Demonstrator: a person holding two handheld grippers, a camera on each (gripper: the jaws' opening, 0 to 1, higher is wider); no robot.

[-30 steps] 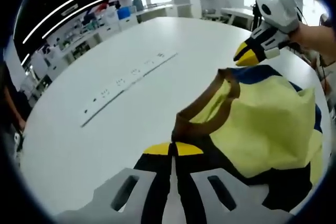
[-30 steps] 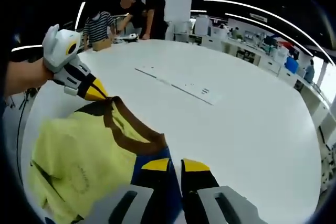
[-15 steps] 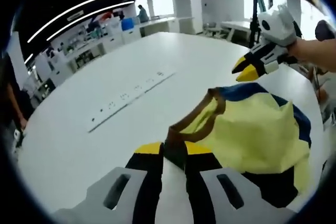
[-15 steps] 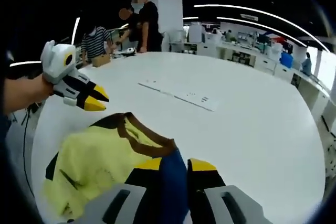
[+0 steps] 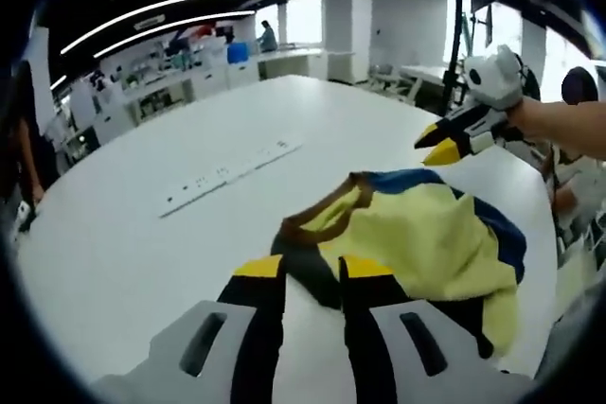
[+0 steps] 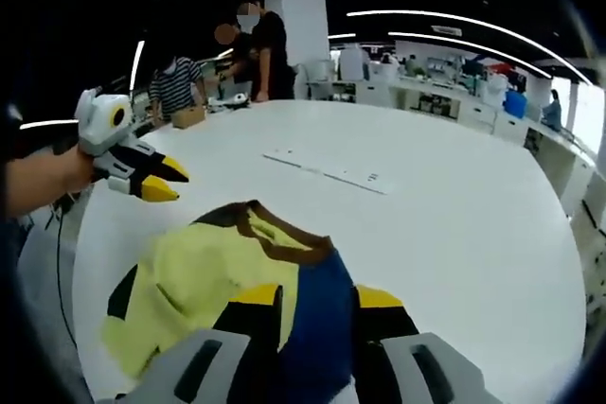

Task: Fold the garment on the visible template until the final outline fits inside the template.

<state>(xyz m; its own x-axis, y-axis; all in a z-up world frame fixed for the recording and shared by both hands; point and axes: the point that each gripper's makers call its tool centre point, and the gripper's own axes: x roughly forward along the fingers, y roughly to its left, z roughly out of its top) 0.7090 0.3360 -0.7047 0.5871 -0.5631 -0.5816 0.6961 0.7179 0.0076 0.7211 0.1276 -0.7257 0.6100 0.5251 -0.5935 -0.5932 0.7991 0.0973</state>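
A yellow garment [image 5: 426, 243] with blue and black panels and a brown collar [image 5: 317, 219] lies crumpled on the white table [image 5: 142, 243]. My left gripper [image 5: 312, 269] is open, and the dark collar end shows through the gap between its yellow tips. In the right gripper view it hovers [image 6: 163, 183] open, left of the garment [image 6: 199, 272] and clear of it. My right gripper [image 6: 317, 295] is open too, with blue cloth seen between its jaws. From the left gripper view it hangs [image 5: 437, 143] just past the garment's far edge. I can make out no template outline.
A strip of sockets [image 5: 227, 172] is set into the table top, also crossing the table middle [image 6: 331, 169]. Several people [image 6: 256, 35] stand at the table's far side. Desks and shelves line the room beyond. The table edge runs near the garment [image 5: 544, 262].
Both grippers went from shut on the collar to open and drew back from it. The garment has dropped and settled lower on the table.
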